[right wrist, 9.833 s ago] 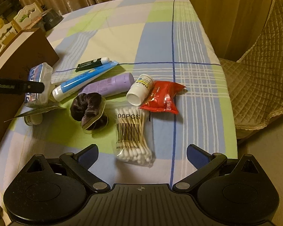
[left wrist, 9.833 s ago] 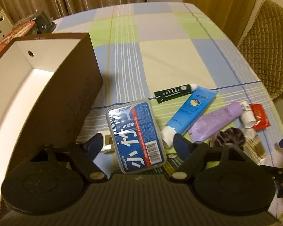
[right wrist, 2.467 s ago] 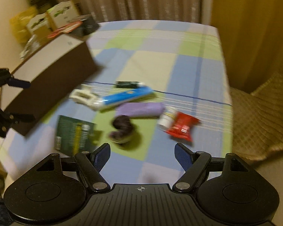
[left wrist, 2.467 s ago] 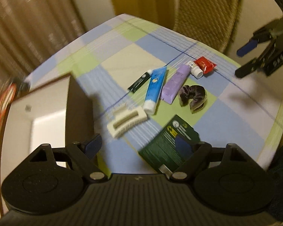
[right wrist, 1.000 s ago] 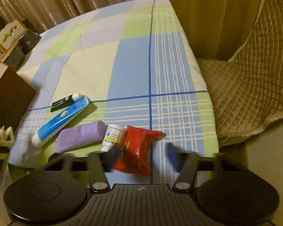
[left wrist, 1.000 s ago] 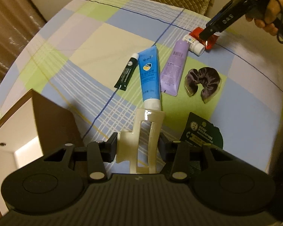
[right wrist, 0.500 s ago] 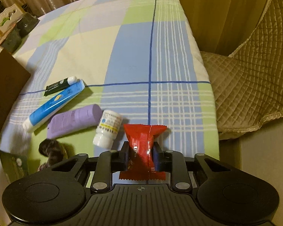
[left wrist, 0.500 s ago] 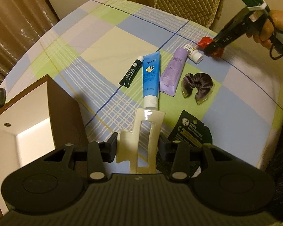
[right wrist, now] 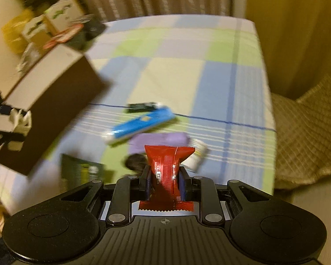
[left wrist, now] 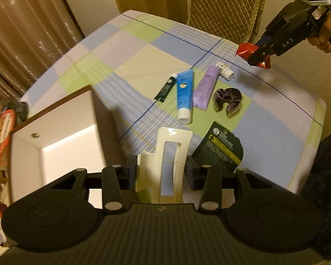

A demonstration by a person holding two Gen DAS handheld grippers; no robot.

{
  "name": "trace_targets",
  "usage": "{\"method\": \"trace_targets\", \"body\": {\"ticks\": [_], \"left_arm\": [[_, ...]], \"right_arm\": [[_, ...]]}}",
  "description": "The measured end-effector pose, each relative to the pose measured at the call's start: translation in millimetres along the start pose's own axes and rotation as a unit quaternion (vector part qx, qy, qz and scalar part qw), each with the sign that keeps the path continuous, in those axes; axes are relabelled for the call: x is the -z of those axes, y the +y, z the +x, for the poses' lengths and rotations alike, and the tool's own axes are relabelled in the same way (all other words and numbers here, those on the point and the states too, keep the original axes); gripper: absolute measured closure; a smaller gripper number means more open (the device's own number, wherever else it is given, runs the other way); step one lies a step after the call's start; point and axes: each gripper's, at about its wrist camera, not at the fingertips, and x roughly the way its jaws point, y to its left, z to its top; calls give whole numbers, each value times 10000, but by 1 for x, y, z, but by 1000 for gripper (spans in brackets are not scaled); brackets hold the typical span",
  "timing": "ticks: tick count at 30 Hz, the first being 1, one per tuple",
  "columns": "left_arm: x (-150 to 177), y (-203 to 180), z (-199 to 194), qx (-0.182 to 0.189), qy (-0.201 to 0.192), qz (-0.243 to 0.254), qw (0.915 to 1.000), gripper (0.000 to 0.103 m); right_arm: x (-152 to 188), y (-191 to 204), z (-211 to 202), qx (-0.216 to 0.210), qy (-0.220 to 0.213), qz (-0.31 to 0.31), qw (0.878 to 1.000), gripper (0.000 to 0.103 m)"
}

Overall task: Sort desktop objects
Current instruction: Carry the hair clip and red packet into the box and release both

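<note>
Your left gripper (left wrist: 161, 172) is clamped on the cream clip (left wrist: 165, 161), the box (left wrist: 55, 145) at its nine o'clock; your right gripper (right wrist: 164, 183) pinches the red packet (right wrist: 167, 170) aloft. Both look bound for the box. Three tubes (left wrist: 184, 92), bottle (left wrist: 226, 71), scrunchie (left wrist: 228, 101) and green card (left wrist: 220, 152) remain on the table (left wrist: 275, 137). Only the left view shows the box's interior; no contents are visible.

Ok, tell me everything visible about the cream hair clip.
The cream hair clip is a glossy, plastic-looking rectangular claw clip with a long open slot down its middle. The left hand-held gripper is shut on its near end, both pads against its sides. It points forward, lifted off the checked tablecloth, beside the open brown box.
</note>
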Motion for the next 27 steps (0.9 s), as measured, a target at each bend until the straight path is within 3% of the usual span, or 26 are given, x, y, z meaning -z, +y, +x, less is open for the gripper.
{"method": "trace_targets", "body": {"ticks": [7, 16, 21, 27], "left_arm": [[32, 32, -45, -425, -102, -203, 9988, 64], [75, 94, -80, -956, -27, -524, 9940, 64], [94, 114, -83, -896, -25, -570, 9943, 64], [111, 122, -69, -563, 58, -437, 9974, 64]], "right_arm": [[-31, 70, 0, -560, -86, -703, 9959, 80], [-93, 169, 13, -1114, -296, -1730, 9782, 80], [-122, 215, 38, -1245, -300, -2128, 9687, 80], [-133, 253, 71, -1331, -60, -2405, 9615, 80]]}}
